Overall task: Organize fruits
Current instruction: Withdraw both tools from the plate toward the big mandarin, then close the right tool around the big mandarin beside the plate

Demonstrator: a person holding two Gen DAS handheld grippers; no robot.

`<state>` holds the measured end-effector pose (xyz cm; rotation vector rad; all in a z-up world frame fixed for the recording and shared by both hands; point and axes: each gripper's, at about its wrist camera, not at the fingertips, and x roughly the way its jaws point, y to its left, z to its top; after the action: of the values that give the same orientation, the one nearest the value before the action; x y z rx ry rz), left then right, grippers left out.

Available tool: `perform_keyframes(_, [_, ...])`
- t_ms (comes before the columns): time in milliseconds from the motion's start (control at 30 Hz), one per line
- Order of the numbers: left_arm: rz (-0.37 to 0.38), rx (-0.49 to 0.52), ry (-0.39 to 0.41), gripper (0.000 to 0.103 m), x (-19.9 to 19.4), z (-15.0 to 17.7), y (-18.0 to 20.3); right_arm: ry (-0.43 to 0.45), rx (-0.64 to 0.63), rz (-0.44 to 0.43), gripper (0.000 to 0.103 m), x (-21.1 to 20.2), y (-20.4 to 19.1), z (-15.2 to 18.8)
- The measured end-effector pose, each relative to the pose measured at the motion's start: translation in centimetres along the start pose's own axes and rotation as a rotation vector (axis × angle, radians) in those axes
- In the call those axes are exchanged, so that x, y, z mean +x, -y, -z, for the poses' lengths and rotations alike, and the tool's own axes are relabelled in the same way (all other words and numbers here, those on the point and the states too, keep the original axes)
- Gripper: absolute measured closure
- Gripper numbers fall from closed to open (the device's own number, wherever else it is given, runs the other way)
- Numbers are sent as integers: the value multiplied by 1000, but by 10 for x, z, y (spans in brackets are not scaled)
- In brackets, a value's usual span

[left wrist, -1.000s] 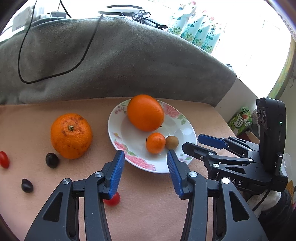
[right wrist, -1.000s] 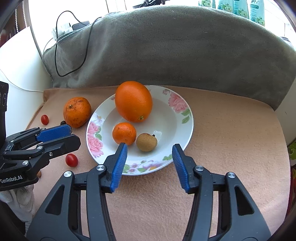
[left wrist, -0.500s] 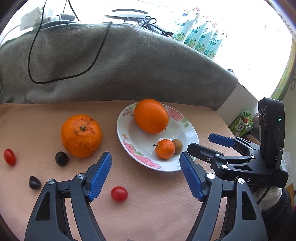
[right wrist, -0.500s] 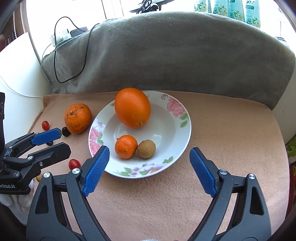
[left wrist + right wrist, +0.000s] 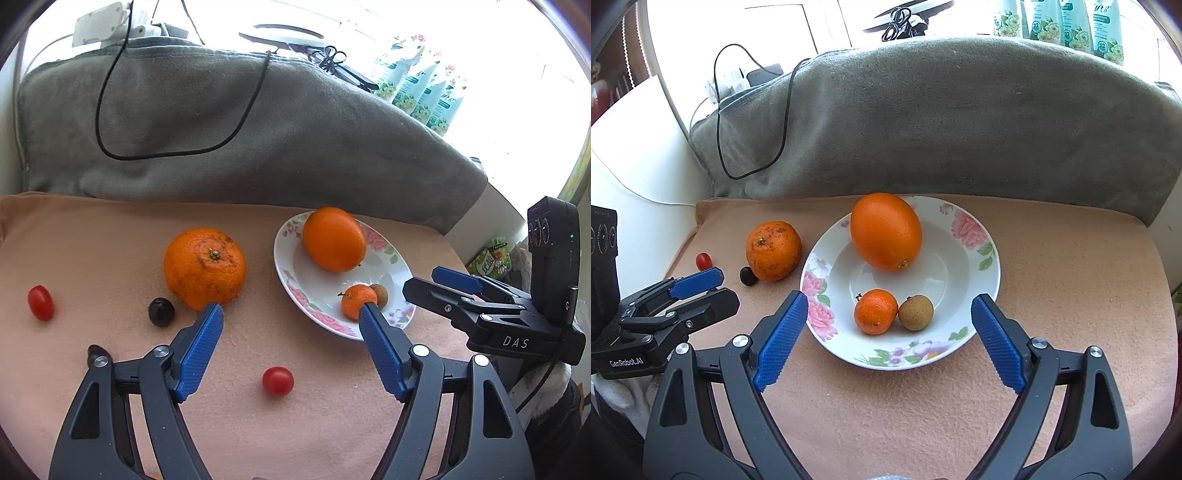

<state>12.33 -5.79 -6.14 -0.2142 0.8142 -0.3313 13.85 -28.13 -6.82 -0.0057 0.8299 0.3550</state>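
floral plate (image 5: 975,236) on a peach cloth (image 5: 1052,314), large orange (image 5: 885,231), small mandarin (image 5: 875,312) and brown longan (image 5: 916,312) inside the plate, speckled orange (image 5: 773,250) left of it, right gripper (image 5: 889,341) spread wide before its near rim

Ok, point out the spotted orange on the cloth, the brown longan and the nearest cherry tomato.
spotted orange (image 5: 205,267), left wrist view, on its top by the stem.
brown longan (image 5: 915,312), right wrist view, middle of its skin.
nearest cherry tomato (image 5: 277,381), left wrist view, its centre.
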Motion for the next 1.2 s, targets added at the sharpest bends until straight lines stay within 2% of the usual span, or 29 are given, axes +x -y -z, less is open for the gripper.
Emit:
perform_keyframes(400, [-19, -47, 6, 27, -3, -3, -23, -4, 3, -76, 11, 9, -19, -21])
perform_keyframes(1200, [-41, -82, -13, 27, 11, -6, -52, -77, -20, -232, 11, 62, -66, -58])
